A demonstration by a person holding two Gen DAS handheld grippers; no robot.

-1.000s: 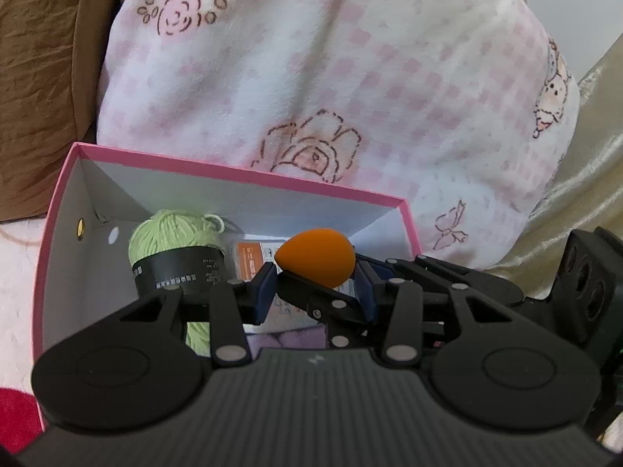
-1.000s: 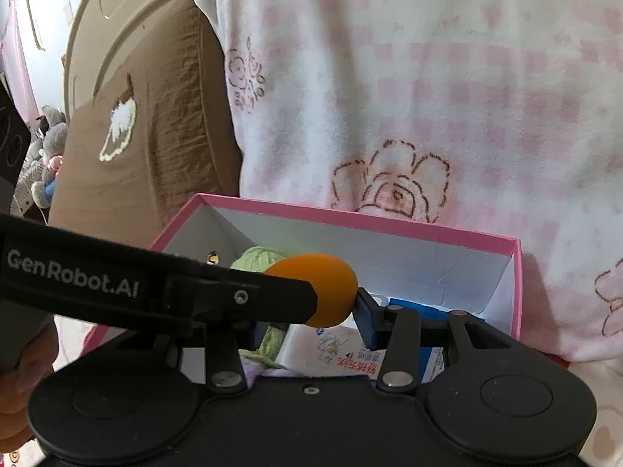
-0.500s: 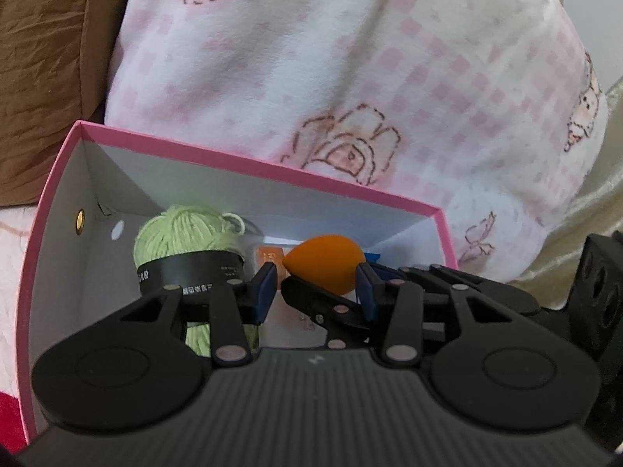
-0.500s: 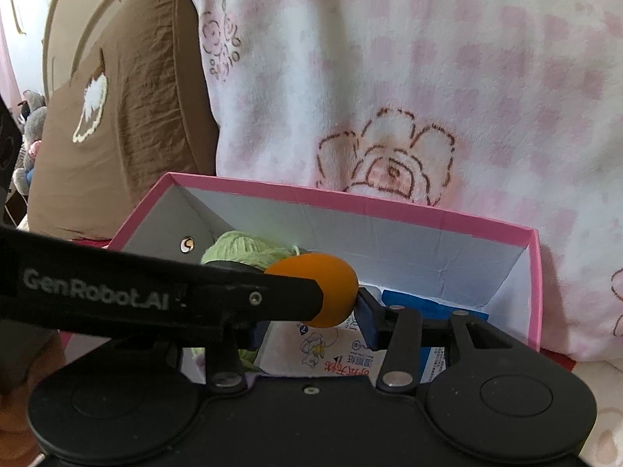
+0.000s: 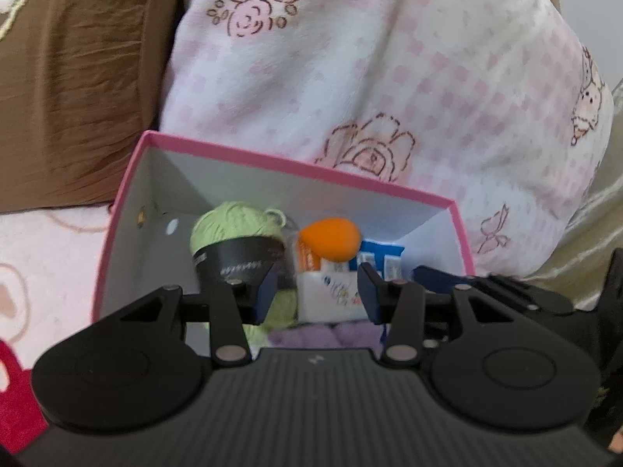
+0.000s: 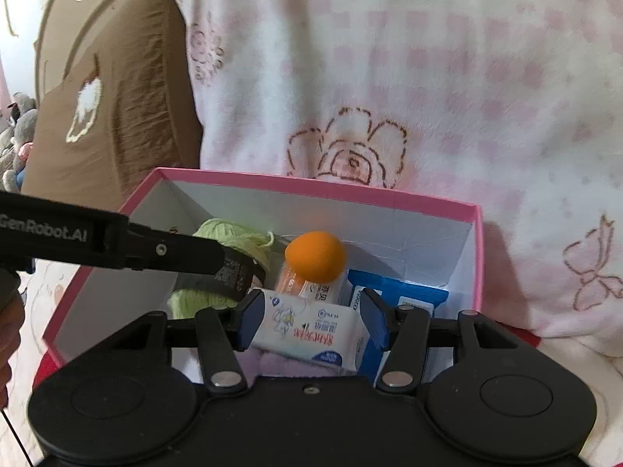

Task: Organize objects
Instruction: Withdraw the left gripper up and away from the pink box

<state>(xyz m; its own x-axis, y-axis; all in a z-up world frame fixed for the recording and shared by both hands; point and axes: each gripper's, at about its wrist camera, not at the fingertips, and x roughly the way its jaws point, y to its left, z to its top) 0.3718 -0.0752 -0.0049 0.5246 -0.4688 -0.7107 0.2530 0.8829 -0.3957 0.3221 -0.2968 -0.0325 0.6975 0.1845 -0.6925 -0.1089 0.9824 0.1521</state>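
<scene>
An orange egg-shaped sponge (image 5: pixel 330 238) (image 6: pixel 315 255) lies loose in the pink box (image 5: pixel 272 163) (image 6: pixel 311 188), on top of an orange-and-white packet. No pad touches it. My left gripper (image 5: pixel 319 292) hangs over the box's near side with its jaws opening and nothing gripped. My right gripper (image 6: pixel 311 319) is also over the box, jaws opening and empty; a white tissue pack (image 6: pixel 311 330) lies below the gap. In the right wrist view the left gripper's finger (image 6: pixel 155 247) reaches in from the left over a green yarn ball (image 6: pixel 229 235) (image 5: pixel 233 222).
The box also holds a blue packet (image 6: pixel 397 290) and purple cloth (image 5: pixel 323 336). Behind it rises a pink-and-white fleece bundle (image 5: pixel 389 78), with a brown cushion (image 5: pixel 78 78) to its left. The box stands on a pink patterned cover (image 5: pixel 46 257).
The sponge, earlier pinched at the right gripper's tips, now lies free in the box. Both pairs of jaws stand wider, and both grippers have drawn back from each other.
</scene>
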